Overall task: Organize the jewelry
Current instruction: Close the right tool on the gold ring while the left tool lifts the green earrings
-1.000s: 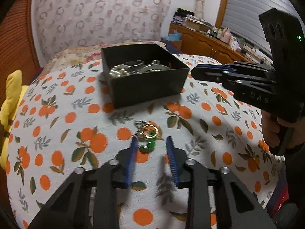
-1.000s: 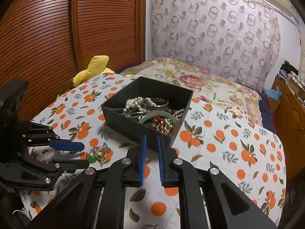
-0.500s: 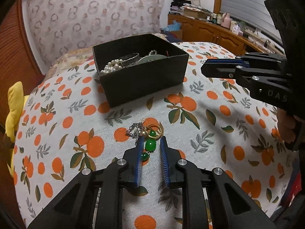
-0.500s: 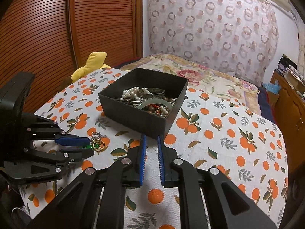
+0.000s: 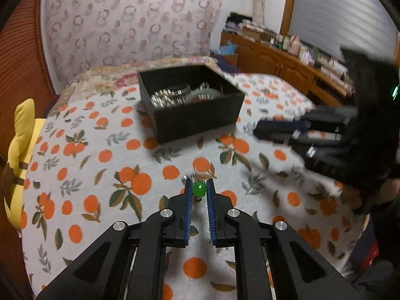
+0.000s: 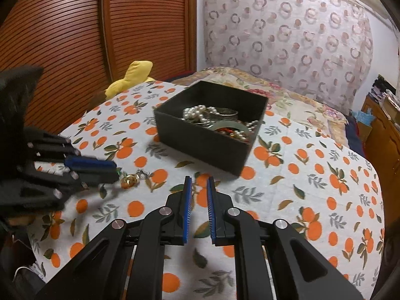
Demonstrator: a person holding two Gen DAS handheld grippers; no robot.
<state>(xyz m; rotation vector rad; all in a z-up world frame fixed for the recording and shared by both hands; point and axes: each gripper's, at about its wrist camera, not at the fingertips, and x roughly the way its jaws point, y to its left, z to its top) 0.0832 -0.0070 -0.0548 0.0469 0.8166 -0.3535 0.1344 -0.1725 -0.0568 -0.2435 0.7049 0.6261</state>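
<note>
A green-stone pendant point(image 5: 199, 189) with a gold ring and silver chain is pinched between the tips of my left gripper point(image 5: 199, 187). In the right wrist view its gold ring and chain point(image 6: 130, 178) hang from the left gripper point(image 6: 113, 172) just above the cloth. A black open box point(image 5: 197, 118) holding pearls, bangles and beads stands beyond it on the orange-print cloth; it also shows in the right wrist view point(image 6: 202, 142). My right gripper point(image 6: 199, 185) is empty, its jaws a narrow gap apart, hovering in front of the box; it shows blurred in the left wrist view point(image 5: 260, 131).
A yellow plush toy point(image 5: 21, 135) lies at the bed's left edge, next to a wooden slatted wardrobe point(image 6: 75, 37). A wooden dresser point(image 5: 287, 67) with clutter stands at the right. A floral quilt point(image 6: 287, 100) lies behind the box.
My left gripper closed on the green pendant and lifted it off the cloth, drawing back a little. My right gripper shifted with motion blur.
</note>
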